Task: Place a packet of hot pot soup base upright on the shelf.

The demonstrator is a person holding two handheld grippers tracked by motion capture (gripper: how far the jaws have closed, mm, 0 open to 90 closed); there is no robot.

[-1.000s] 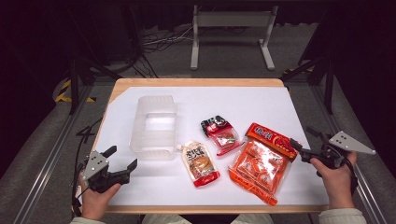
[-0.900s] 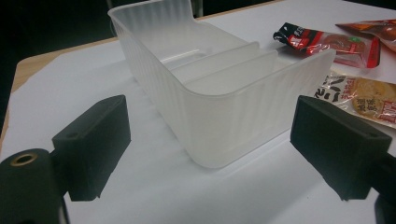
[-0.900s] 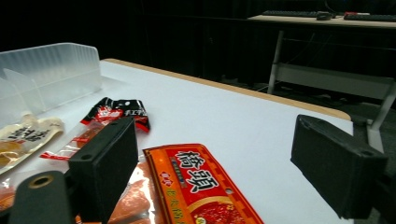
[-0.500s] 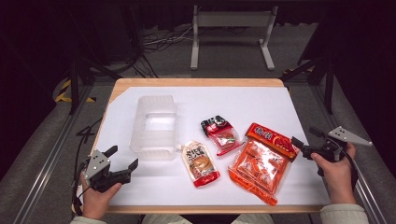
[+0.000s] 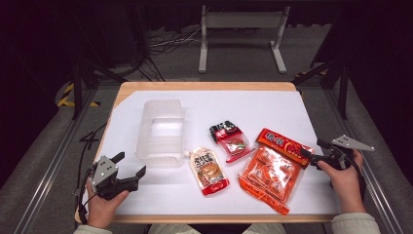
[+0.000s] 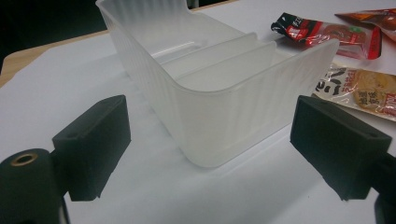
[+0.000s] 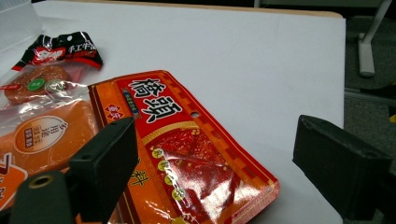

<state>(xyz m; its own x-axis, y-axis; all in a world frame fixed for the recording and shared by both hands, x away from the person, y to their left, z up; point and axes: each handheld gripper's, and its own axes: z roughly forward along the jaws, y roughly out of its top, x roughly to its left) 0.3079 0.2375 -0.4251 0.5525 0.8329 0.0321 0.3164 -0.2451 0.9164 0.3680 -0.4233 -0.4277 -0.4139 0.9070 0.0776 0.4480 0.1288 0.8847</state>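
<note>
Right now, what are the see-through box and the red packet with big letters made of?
The box looks like frosted, ribbed plastic: milky, and light passes through its walls. The red packet seems to be glossy printed plastic film, with shiny glare, crinkles and a clear window.

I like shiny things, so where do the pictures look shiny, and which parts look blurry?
In the right gripper view, glare glints on the red packet, and the gripper's near jaws look soft. In the left gripper view, the clear bin casts a soft shadow. The high view is dark around the bright table.
</note>
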